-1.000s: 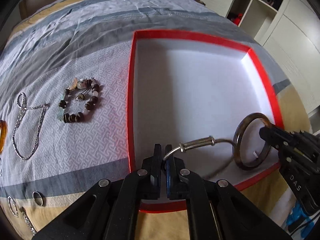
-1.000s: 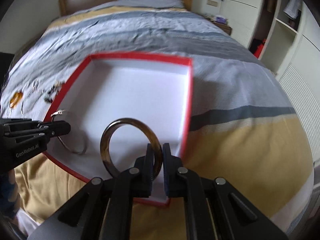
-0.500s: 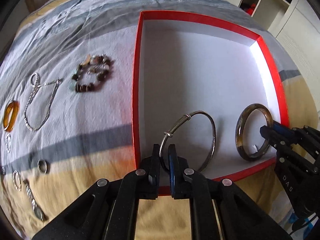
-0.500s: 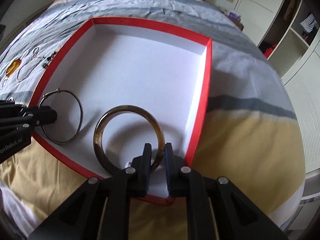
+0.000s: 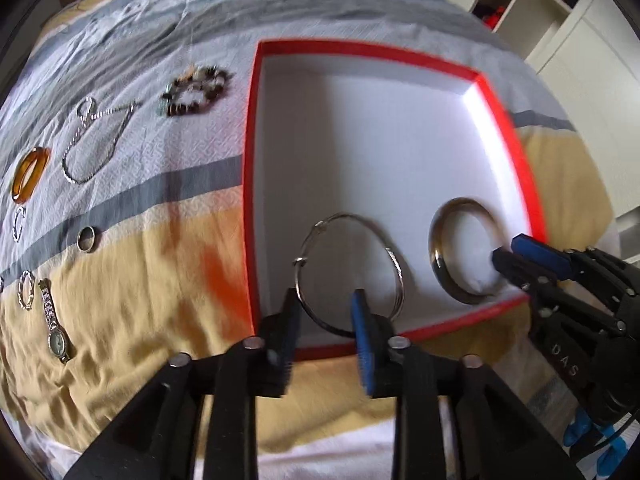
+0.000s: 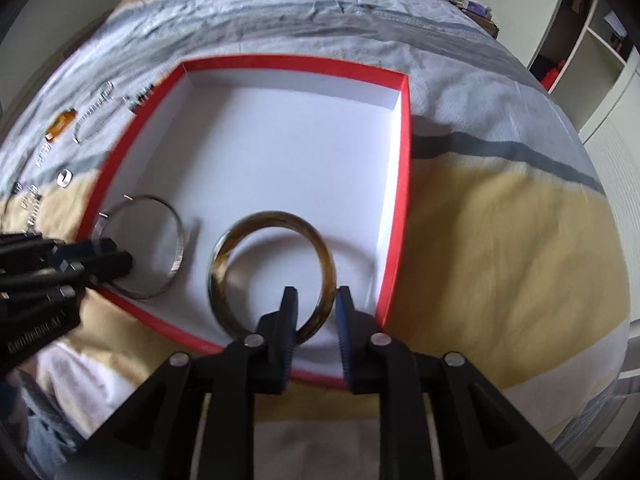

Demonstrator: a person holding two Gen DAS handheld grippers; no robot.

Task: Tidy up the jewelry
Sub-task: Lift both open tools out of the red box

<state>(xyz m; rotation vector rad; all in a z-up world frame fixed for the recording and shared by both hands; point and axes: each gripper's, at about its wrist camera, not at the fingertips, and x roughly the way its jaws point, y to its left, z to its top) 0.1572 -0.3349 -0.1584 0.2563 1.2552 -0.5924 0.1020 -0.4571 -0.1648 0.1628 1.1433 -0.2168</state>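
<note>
Both grippers sit at the near edge of the red box (image 5: 249, 184), low in each frame, with jaws apart and nothing clamped. The left gripper (image 5: 325, 330) straddles the near arc of the silver bangle (image 5: 348, 272), which lies flat on the white floor of the box, lower centre of the left view. The right gripper (image 6: 316, 322) likewise brackets the near rim of the brown bangle (image 6: 272, 276), lying flat just right of the silver one; the two rings are near but apart.

Handling, as judged: both bangles look rigid and light. The silver one is thin wire (it may flex and slip sideways under a pinch), so hold across the band, not at the sliding knot (image 5: 301, 261). The brown one looks like polished stone or resin: smooth, slippery, likely to chip if dropped.

Still outside on the bedspread (image 5: 160, 272), left side of the left view: bead bracelet (image 5: 196, 90), chain necklace (image 5: 94, 140), amber bangle (image 5: 30, 174), small ring (image 5: 86, 238), wristwatch (image 5: 54, 328). The chain will be limp and bunch; pick it mid-length
</note>
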